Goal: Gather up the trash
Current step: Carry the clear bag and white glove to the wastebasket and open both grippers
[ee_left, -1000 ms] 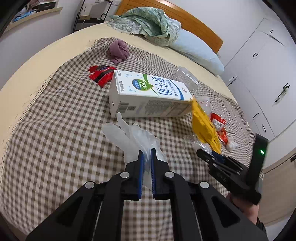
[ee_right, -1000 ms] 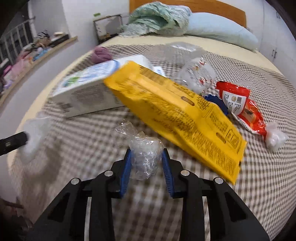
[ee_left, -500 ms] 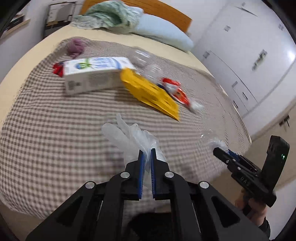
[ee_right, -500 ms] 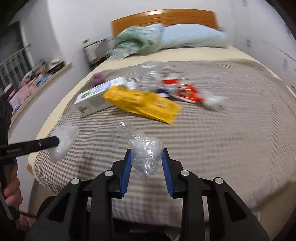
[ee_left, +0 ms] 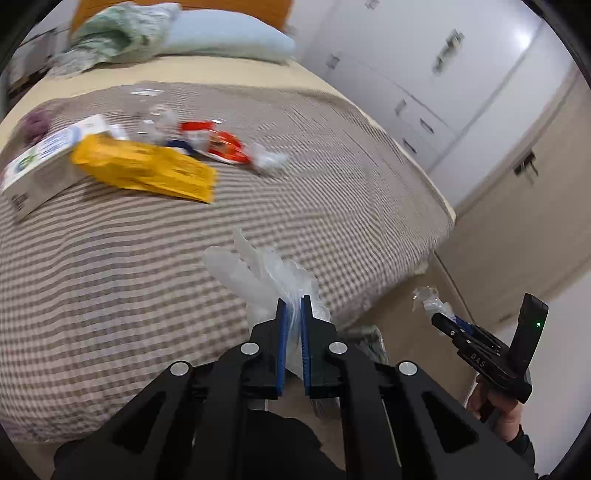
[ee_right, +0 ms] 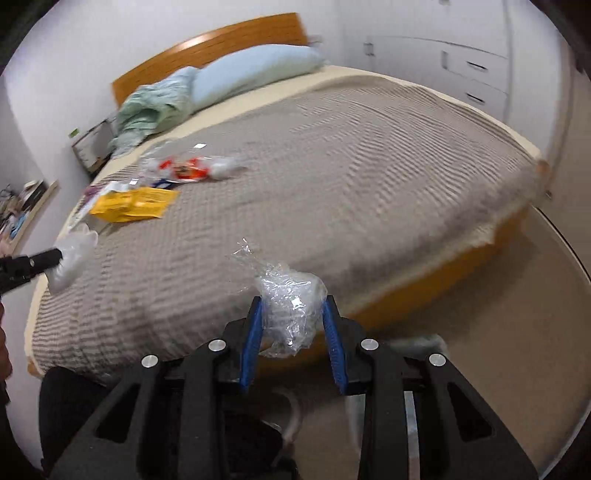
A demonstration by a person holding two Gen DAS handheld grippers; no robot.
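My left gripper (ee_left: 291, 301) is shut on a thin clear plastic glove (ee_left: 255, 271), held over the bed's near edge. My right gripper (ee_right: 293, 308) is shut on a crumpled clear plastic wrap (ee_right: 290, 310) above the bed's foot corner; it also shows at the lower right of the left wrist view, the right gripper (ee_left: 437, 315) over the floor. On the checked blanket (ee_left: 147, 273) lie a yellow packet (ee_left: 147, 171), a milk carton (ee_left: 44, 162), a red-orange wrapper (ee_left: 221, 146) and clear plastic bits (ee_left: 159, 116). The left gripper (ee_right: 55, 254) with the glove (ee_right: 72, 251) shows at the left of the right wrist view.
A pillow (ee_left: 225, 40) and green cloth (ee_left: 118, 33) lie at the headboard (ee_right: 207, 48). White wardrobes (ee_left: 424, 74) stand to the right of the bed. Beige floor (ee_right: 498, 332) runs past the bed's orange frame (ee_right: 424, 284). Something pale and blurred lies low on the floor (ee_left: 365, 339).
Both grippers have swung away from the trash pile toward the bed's foot, carrying the glove and the wrap. The pile now lies far off at the upper left.
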